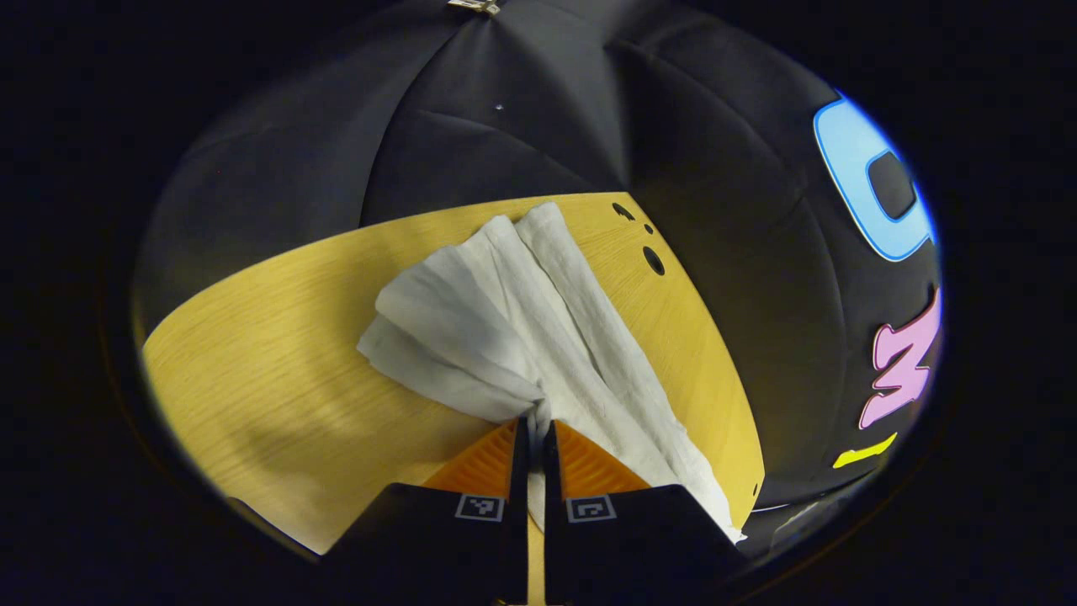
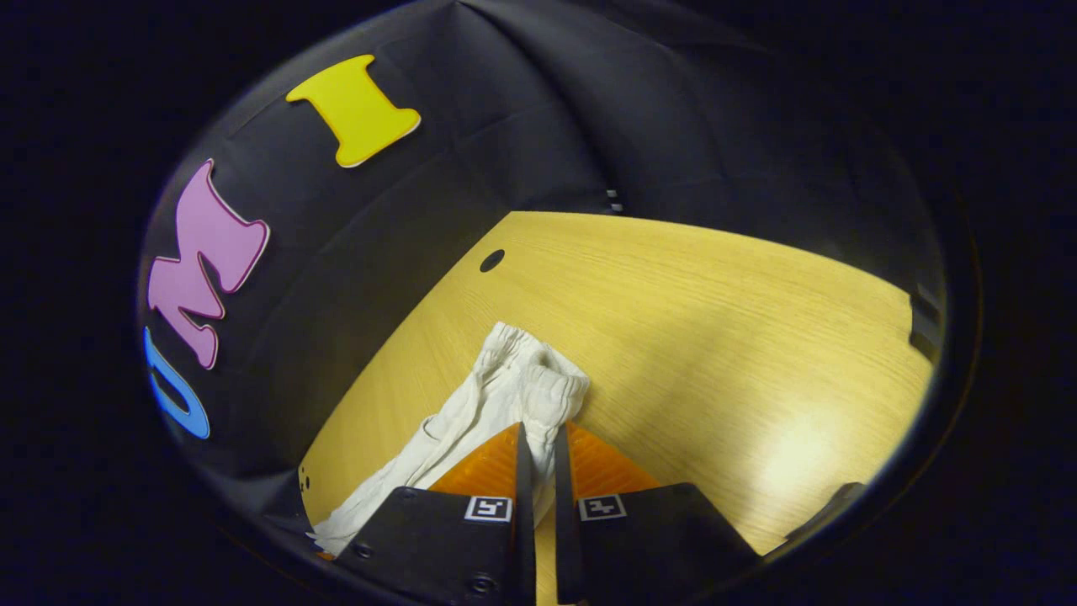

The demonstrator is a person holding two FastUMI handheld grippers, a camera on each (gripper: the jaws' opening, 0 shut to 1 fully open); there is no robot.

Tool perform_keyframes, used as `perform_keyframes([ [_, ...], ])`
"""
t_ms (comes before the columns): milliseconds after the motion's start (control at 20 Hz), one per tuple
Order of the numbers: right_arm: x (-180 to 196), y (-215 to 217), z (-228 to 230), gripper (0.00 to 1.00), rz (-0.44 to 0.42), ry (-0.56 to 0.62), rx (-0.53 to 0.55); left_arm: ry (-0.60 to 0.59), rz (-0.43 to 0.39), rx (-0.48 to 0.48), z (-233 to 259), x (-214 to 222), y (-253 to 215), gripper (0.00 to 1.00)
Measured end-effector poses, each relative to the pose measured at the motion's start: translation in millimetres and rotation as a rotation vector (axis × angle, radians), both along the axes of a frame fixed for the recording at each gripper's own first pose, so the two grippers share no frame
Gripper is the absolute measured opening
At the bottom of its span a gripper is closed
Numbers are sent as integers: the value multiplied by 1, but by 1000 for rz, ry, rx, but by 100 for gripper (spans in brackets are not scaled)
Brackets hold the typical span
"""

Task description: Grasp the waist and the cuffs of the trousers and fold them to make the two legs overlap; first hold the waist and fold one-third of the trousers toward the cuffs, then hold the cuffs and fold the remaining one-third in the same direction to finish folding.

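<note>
Both tongs, left (image 1: 535, 425) and right (image 2: 538, 433), pinch crinkly white trousers (image 1: 522, 320) on a woodgrain table (image 1: 269, 379).

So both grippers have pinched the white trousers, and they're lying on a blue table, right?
Not quite: the table is light yellowish wood, not blue, as the right gripper view shows. The rest holds: the left gripper and right gripper each pinch the white trousers.
</note>
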State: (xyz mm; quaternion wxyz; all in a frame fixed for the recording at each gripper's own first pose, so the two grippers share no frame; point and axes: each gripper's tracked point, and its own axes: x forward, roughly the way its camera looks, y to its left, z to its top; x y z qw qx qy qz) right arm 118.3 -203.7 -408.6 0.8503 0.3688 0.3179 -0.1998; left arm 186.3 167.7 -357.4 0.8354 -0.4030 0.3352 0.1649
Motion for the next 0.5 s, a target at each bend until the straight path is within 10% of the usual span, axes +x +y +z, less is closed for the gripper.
perform_keyframes([
  [500,9,22,100,14,215,-178,-214,14,-46,-35,0,-41,-32,13],
])
